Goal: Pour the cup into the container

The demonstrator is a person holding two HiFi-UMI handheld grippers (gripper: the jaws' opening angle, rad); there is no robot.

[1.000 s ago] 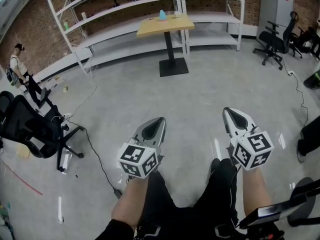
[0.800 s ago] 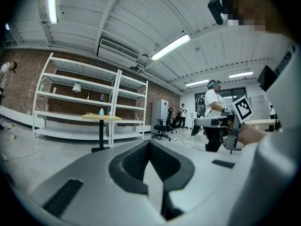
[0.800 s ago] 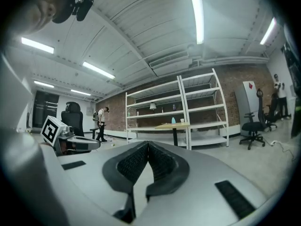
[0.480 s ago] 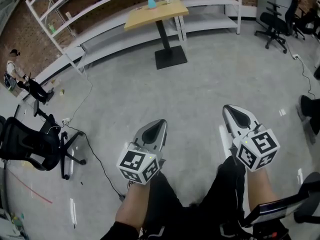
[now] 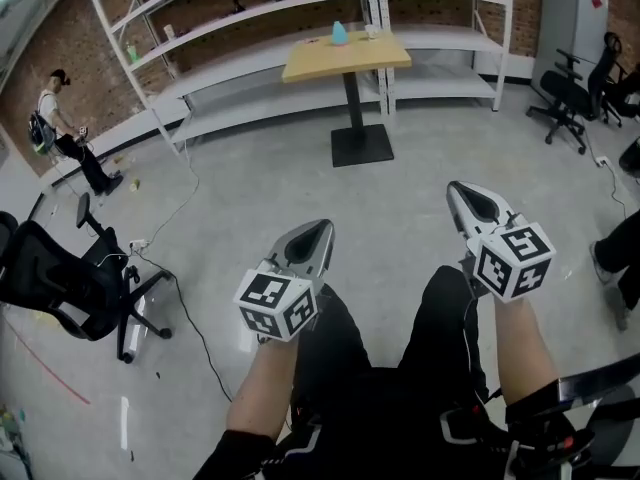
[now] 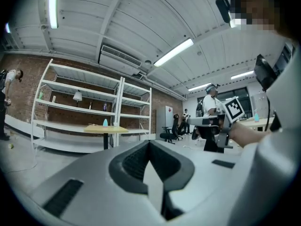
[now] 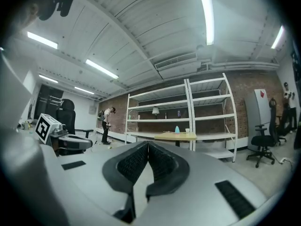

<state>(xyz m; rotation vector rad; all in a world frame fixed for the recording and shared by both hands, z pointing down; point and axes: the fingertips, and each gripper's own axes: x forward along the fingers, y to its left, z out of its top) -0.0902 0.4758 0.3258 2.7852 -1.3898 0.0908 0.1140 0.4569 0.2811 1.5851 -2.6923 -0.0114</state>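
You held the left gripper [image 5: 316, 230] and right gripper [image 5: 465, 192] clenched and empty, facing the distant desk [image 5: 350, 58].

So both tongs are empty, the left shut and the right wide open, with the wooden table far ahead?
No. The right tongs are shut too, jaws meeting on nothing, as the right gripper view shows. The left tongs are shut and empty, and the wooden table stands far ahead.
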